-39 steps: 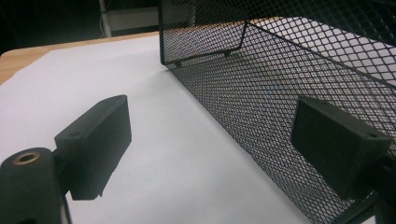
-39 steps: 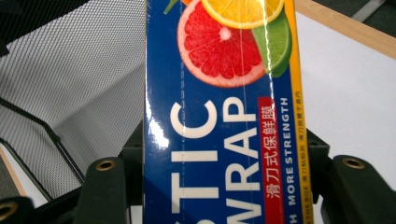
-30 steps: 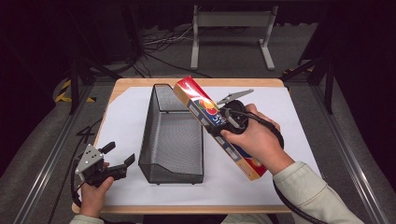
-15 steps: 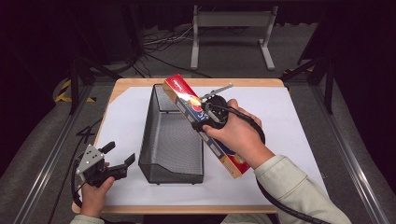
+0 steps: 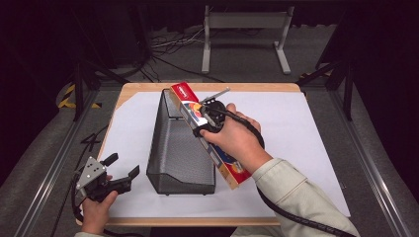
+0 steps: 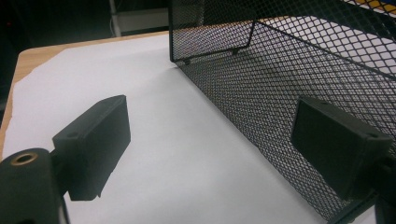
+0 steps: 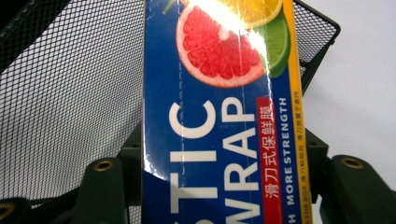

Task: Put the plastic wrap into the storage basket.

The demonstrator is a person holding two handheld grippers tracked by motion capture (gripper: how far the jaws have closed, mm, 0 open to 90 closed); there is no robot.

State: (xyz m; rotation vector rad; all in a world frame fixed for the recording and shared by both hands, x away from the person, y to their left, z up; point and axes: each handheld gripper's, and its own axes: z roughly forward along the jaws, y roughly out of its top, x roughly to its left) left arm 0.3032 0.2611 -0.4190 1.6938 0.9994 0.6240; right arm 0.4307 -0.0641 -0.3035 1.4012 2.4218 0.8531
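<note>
A long blue, red and orange plastic wrap box point(image 5: 225, 160) is held in the air by my right gripper point(image 5: 206, 116), shut across its width. It slants along the right rim of the black mesh basket point(image 5: 178, 148), with its red far end over the basket's far right corner. In the right gripper view the box point(image 7: 219, 93) stands between both jaws, and the basket point(image 7: 70, 93) lies below and to the left. My left gripper point(image 5: 122, 165) rests open at the front left, beside the basket's near left corner. In the left gripper view, that gripper point(image 6: 215, 140) holds nothing and faces the mesh wall point(image 6: 280, 79).
White paper point(image 5: 296, 133) covers the wooden table point(image 5: 148, 88). Its right half lies bare beyond my right hand. A cable trails from the right gripper over the sleeve. A metal stand point(image 5: 244, 19) and dark frame rails surround the table.
My right hand has carried the box leftward, from over the paper to the basket's right rim. The left gripper has stayed in place.
</note>
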